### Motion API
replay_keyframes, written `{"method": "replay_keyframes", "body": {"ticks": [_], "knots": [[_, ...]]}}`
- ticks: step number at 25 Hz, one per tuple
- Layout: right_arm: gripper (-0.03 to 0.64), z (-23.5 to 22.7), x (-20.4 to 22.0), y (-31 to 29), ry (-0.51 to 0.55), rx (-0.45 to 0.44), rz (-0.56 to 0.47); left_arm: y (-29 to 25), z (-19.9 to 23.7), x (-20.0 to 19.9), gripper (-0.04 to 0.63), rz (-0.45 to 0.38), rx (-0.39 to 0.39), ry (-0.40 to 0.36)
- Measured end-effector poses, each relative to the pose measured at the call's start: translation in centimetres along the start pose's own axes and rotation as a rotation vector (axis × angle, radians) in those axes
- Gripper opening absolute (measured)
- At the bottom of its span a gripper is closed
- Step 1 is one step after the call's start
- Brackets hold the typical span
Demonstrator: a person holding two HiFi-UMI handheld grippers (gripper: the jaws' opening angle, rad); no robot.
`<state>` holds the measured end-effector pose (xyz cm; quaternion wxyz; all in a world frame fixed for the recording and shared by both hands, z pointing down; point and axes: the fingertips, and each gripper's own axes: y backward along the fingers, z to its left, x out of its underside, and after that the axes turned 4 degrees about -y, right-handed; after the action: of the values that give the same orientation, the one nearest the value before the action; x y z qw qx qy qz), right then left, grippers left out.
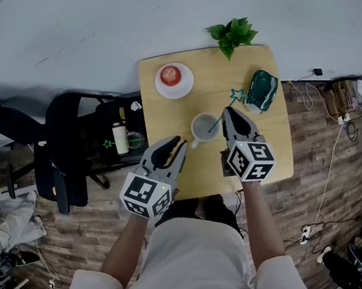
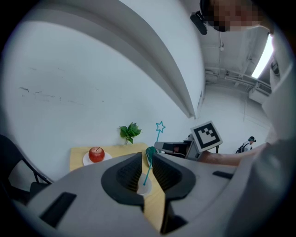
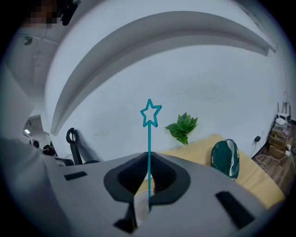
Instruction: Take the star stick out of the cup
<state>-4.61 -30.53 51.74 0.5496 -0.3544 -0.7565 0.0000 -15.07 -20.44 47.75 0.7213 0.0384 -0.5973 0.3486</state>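
A white cup (image 1: 204, 126) stands mid-table on the wooden table (image 1: 270, 138). A thin teal star stick (image 1: 238, 95) leans out of it toward the right. My right gripper (image 1: 232, 113) is just right of the cup and shut on the stick's shaft. In the right gripper view the stick (image 3: 151, 113) rises straight from between the pinched jaws (image 3: 149, 160), with the cup (image 3: 140, 204) below. My left gripper (image 1: 176, 142) hovers at the cup's near-left side, jaws slightly apart with nothing in them. In the left gripper view its jaws (image 2: 148, 160) frame the cup (image 2: 144, 187) and the star stick (image 2: 159, 126).
A red apple (image 1: 170, 74) lies on a white plate (image 1: 183, 88) at the table's far left. A leafy plant (image 1: 232, 34) stands at the far edge, a green-and-white pouch (image 1: 262, 90) at the right. A black chair (image 1: 68, 153) and a bottle (image 1: 121, 138) are left of the table.
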Motion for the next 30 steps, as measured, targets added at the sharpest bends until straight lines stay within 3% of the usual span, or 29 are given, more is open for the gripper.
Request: {"method": "replay_keyframes", "body": {"ticks": [17, 30], "knots": [[0.012, 1.4, -0.5, 9.6, 0.134, -0.108, -0.031, 1.2, -9.4, 0.7, 0.057, -0.039, -0.039, -0.022], [0.012, 1.8, 1.0, 19.1, 0.236, -0.165, -0.045, 4.9, -16.7, 1.8, 0.057, -0.090, -0.119, -0.056]]}}
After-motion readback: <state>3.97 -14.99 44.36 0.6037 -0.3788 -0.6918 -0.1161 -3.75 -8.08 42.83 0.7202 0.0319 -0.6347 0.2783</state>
